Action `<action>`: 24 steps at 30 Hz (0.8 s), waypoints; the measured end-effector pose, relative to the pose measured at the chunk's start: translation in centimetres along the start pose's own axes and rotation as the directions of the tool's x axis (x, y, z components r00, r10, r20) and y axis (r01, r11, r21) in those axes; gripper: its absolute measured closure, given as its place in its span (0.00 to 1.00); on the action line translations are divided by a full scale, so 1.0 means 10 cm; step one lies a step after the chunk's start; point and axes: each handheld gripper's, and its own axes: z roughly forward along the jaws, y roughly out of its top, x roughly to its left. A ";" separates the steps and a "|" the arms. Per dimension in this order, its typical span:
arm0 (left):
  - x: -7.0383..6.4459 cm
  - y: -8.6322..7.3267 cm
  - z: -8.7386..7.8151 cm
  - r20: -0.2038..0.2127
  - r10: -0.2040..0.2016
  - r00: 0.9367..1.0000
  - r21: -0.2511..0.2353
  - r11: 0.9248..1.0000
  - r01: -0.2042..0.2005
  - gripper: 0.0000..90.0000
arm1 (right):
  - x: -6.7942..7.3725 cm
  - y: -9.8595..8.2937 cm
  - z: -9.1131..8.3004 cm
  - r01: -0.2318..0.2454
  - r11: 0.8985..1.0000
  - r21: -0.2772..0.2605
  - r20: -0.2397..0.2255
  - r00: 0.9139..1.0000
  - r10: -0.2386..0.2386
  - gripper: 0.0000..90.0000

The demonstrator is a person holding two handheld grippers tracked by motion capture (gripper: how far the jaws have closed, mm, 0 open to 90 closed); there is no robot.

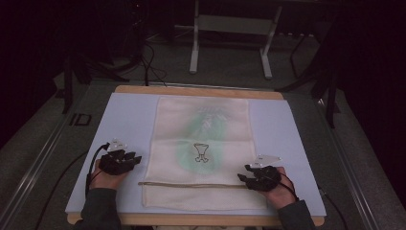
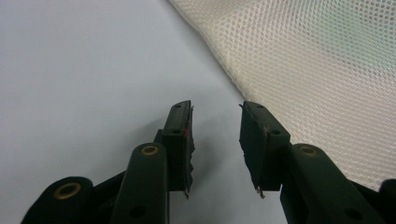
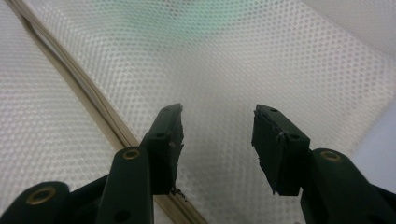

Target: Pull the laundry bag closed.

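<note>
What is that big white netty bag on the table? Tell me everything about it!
The mesh bag is cream-white, see-through netting that lies flat on the pale blue table sheet. Something green shows through it, and it has a small dark drawing in the middle. A tan drawstring runs across its near end. The right claw is open over it; the left claw is open beside its edge.

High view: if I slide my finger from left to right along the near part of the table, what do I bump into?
Left gripper → near-left edge of the mesh bag → tan drawstring across the bag → right gripper, both grippers held in hands over the pale blue mat.
</note>
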 end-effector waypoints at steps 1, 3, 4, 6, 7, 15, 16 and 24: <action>0.00 0.00 0.00 -0.001 -0.001 1.000 0.001 1.000 0.001 0.71 | 0.01 0.01 0.00 -0.002 1.000 -0.001 -0.005 1.000 0.002 0.59; -0.01 0.00 0.00 0.001 0.000 1.000 0.001 1.000 0.000 0.71 | 0.02 0.03 0.02 0.005 1.000 -0.002 -0.010 1.000 -0.005 0.59; -0.01 0.00 0.00 0.002 0.002 1.000 0.000 1.000 -0.002 0.71 | 0.03 0.04 0.02 0.006 1.000 -0.001 -0.014 1.000 -0.006 0.59; 0.00 0.00 0.01 0.008 -0.002 1.000 0.005 1.000 0.002 0.70 | 0.05 0.05 0.03 0.009 1.000 -0.001 -0.021 1.000 -0.009 0.59; 0.00 0.00 0.01 0.012 -0.002 1.000 0.010 1.000 0.002 0.70 | 0.06 0.06 0.04 0.016 1.000 -0.004 -0.024 1.000 -0.017 0.59; 0.01 0.00 0.01 0.021 -0.011 1.000 0.002 1.000 0.011 0.70 | 0.13 0.11 0.07 0.029 1.000 -0.010 -0.050 0.998 -0.029 0.59; 0.01 0.00 0.00 0.022 -0.010 1.000 0.002 1.000 0.010 0.71 | 0.14 0.11 0.07 0.031 0.999 -0.011 -0.054 0.998 -0.032 0.59; 0.00 0.00 0.01 0.027 -0.005 1.000 0.005 1.000 0.005 0.71 | 0.22 0.17 0.13 0.042 0.999 -0.012 -0.082 0.996 -0.043 0.60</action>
